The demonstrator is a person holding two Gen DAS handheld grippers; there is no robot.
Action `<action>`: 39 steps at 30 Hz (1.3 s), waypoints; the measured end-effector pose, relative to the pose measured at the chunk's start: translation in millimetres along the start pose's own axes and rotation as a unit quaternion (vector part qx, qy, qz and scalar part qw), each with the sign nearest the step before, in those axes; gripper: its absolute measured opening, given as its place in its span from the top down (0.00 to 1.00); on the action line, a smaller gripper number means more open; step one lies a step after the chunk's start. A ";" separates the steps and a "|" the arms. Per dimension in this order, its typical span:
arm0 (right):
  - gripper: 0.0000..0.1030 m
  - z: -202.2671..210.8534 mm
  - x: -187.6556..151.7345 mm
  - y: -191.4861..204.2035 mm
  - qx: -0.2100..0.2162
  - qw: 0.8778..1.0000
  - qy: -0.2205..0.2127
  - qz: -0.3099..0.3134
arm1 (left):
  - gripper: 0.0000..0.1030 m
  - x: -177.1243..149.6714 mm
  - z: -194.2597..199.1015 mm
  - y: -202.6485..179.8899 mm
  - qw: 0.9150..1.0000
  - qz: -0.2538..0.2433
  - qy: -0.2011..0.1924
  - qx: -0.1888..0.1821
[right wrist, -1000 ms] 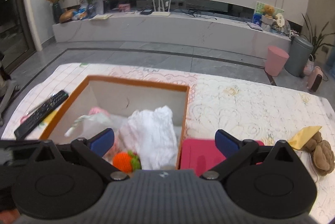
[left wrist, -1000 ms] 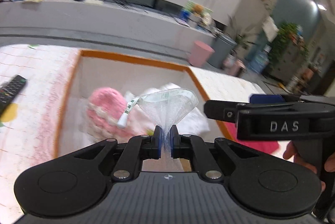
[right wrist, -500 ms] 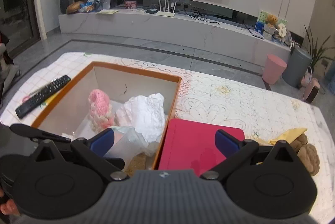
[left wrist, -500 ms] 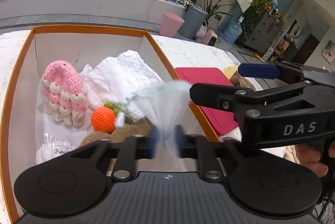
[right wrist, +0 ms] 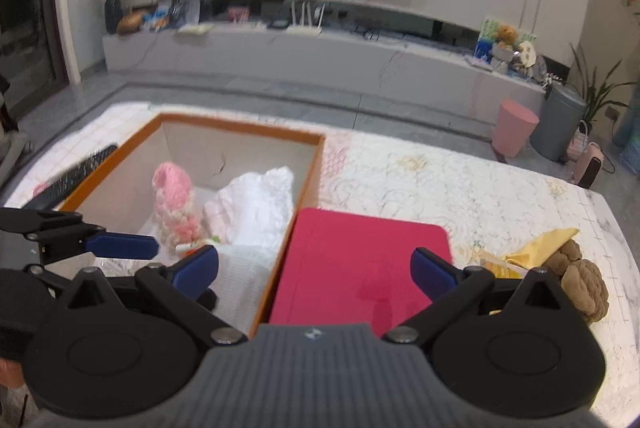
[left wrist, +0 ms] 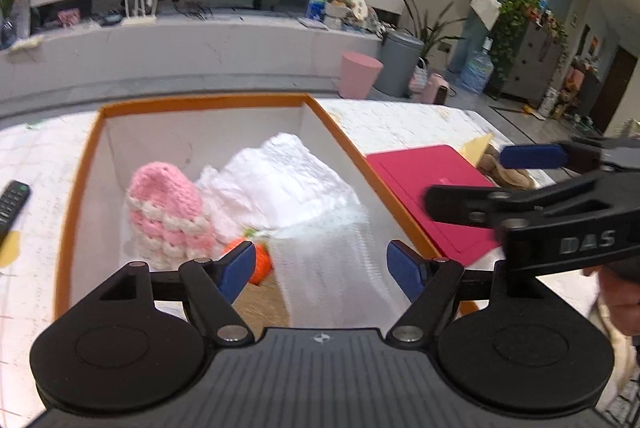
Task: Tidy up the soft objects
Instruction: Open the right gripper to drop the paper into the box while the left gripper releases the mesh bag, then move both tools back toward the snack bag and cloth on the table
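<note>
Between the spread fingers of the left gripper (left wrist: 322, 266), a sheer white mesh piece (left wrist: 332, 268) is seen lying loose over the near right corner of the orange-rimmed box (left wrist: 80, 180). A second ago this piece was pinched in those fingers and held above the box; now the fingers are wide apart and nothing is gripped, so the piece has been released into the box. It is blurred, so it cannot be told whether it has fully settled.

Beside it, inside the box, a small orange knitted toy (left wrist: 260, 262) is partly covered by the left blue pad, with a pink and white crocheted hat (left wrist: 168, 216) to its left and a crumpled white cloth (left wrist: 280, 180) behind, toward the far wall. One more soft item is thus judged to be stored.

Over the red flat case (right wrist: 360, 268), which lies just beside the box's right wall, the right gripper (right wrist: 316, 270) is held with its fingers open and empty, much as it was half a second ago.

Farther toward the right edge of the tabletop (right wrist: 460, 180), a brown plush toy (right wrist: 580, 280) with a yellow cloth (right wrist: 536, 248) against it remains outside the box; these are judged the likely next items, and the open right fingers are nearest to them. A black remote (left wrist: 12, 204) lies left of the box.
</note>
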State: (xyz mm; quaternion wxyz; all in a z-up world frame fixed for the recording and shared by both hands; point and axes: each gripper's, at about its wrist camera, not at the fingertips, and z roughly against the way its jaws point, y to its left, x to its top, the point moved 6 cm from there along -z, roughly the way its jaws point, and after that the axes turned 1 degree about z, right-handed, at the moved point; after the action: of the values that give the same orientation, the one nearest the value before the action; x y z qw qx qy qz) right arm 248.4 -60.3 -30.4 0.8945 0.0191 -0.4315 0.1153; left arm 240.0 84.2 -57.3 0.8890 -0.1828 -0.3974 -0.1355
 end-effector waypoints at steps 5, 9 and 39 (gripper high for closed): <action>0.03 10.7 -9.4 -18.4 -0.009 1.000 -0.013 -0.016 | 0.15 5.7 5.0 1.0 1.000 -0.003 -0.015 0.014; 0.03 19.3 -18.0 -30.6 -0.018 0.999 -0.024 -0.023 | 0.15 13.1 6.2 -2.5 0.999 0.005 -0.026 0.027; 0.03 84.6 -51.4 -187.4 -0.152 0.977 -0.096 -0.113 | 0.14 37.0 50.7 -90.8 0.990 -0.032 -0.117 0.067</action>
State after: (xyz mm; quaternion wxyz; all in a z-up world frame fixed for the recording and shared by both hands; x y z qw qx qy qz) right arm 194.2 -263.6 -5.1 0.8486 -0.0569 -0.5230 -0.0561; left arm 195.6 21.3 21.7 0.8418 -0.1241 -0.5126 -0.1146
